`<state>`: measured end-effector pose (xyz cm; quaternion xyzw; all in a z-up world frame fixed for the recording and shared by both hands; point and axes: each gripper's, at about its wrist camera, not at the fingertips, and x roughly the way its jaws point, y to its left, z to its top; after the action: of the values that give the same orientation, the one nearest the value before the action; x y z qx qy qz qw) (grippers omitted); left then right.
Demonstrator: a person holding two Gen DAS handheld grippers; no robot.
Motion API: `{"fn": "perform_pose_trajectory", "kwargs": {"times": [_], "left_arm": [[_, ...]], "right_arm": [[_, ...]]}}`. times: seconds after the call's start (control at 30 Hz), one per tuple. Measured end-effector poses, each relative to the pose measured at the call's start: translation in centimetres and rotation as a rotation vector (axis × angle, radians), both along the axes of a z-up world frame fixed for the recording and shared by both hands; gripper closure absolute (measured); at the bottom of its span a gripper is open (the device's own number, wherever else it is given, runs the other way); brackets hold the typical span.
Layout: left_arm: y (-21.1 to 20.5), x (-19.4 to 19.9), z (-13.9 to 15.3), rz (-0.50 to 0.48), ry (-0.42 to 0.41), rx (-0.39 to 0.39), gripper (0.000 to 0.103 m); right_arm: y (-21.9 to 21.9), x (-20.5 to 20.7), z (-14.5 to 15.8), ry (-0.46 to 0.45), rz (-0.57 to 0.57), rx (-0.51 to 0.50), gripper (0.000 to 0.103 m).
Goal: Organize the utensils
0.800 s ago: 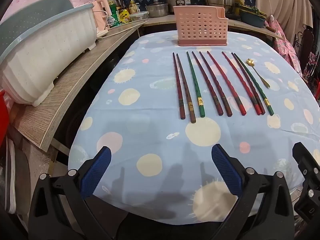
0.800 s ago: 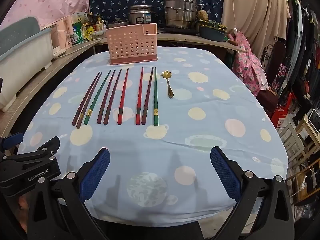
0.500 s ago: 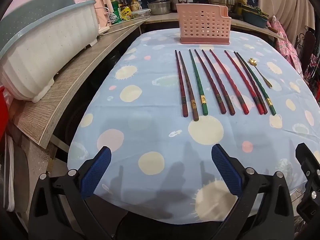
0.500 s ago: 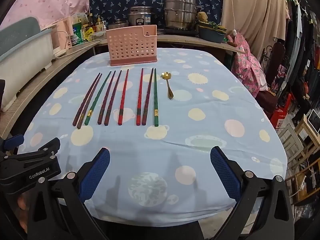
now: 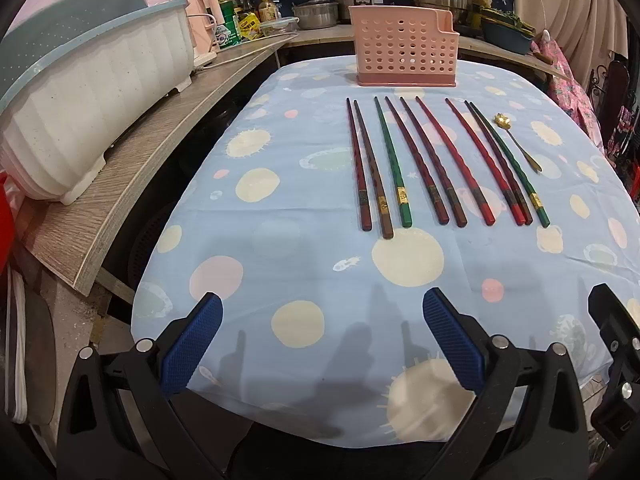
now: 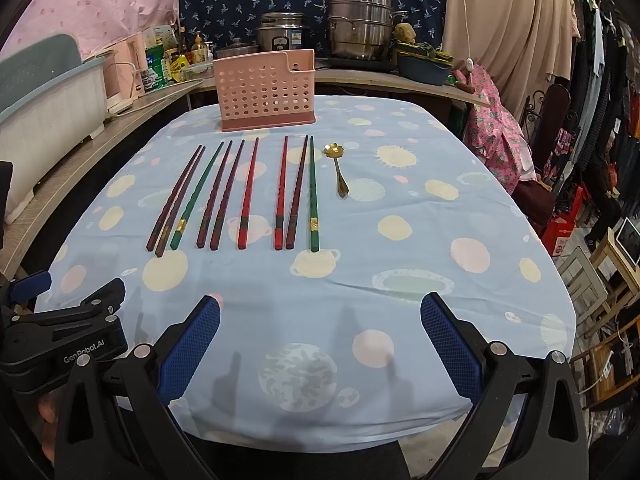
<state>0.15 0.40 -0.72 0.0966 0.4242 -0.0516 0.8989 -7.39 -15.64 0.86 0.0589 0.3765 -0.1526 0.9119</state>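
Several red, brown and green chopsticks (image 5: 436,164) lie side by side on the spotted blue tablecloth, also in the right wrist view (image 6: 244,196). A small gold spoon (image 5: 518,140) lies to their right, also in the right wrist view (image 6: 338,170). A pink perforated utensil basket (image 5: 404,54) stands behind them, also in the right wrist view (image 6: 266,90). My left gripper (image 5: 320,344) is open and empty above the table's near edge. My right gripper (image 6: 320,344) is open and empty there too, to the right of the left one.
A wooden shelf (image 5: 132,160) along the left carries a white and teal tub (image 5: 80,104), bottles and a cable. Steel pots (image 6: 356,36) stand on the back counter. Clothes and chairs (image 6: 560,128) crowd the right side.
The left gripper has tilted and shifted slightly, so the basket and chopsticks sit a little lower in its view. The right gripper has barely moved. Both stay open.
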Motion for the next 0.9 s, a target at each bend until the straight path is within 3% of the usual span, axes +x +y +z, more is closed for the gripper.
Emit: {"fn": "perform_pose_trajectory", "kwargs": {"times": [0.9], "left_arm": [[-0.20,-0.04,-0.09,-0.004,-0.004,0.006,0.008]], "right_arm": [[-0.09,0.02,-0.03,-0.002,0.000,0.011,0.007]]}}
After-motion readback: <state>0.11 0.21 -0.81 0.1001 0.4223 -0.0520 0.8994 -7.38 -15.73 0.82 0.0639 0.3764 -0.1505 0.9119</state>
